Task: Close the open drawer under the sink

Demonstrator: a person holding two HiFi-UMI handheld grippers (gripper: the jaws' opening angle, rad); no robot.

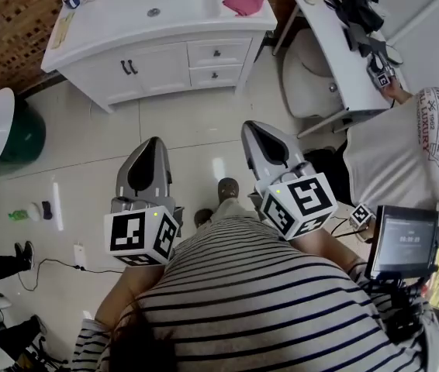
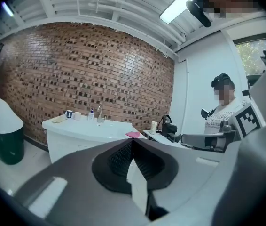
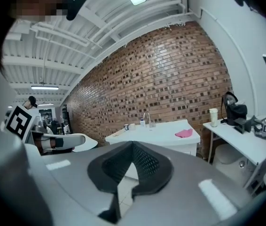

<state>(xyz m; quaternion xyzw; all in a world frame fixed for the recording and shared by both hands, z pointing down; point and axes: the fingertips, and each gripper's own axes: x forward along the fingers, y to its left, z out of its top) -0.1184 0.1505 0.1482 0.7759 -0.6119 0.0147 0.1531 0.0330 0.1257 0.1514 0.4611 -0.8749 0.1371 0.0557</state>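
The white sink cabinet (image 1: 157,33) stands at the far side of the tiled floor, about a metre ahead of both grippers. Its two small drawers, upper (image 1: 218,53) and lower (image 1: 216,75), sit at its right, next to two doors (image 1: 129,67). From the head view I cannot tell how far either drawer stands out. My left gripper (image 1: 155,140) and right gripper (image 1: 250,125) hover side by side over the floor, pointing toward the cabinet. Both are shut with nothing in them; the tips meet in the left gripper view (image 2: 132,140) and the right gripper view (image 3: 133,143).
A pink cloth (image 1: 243,2) lies on the counter beside the basin. A white desk (image 1: 336,49) with a black machine and a cup stands right of the cabinet. A person in a white shirt (image 1: 413,142) is at the right. A green bin (image 1: 25,134) is at the left.
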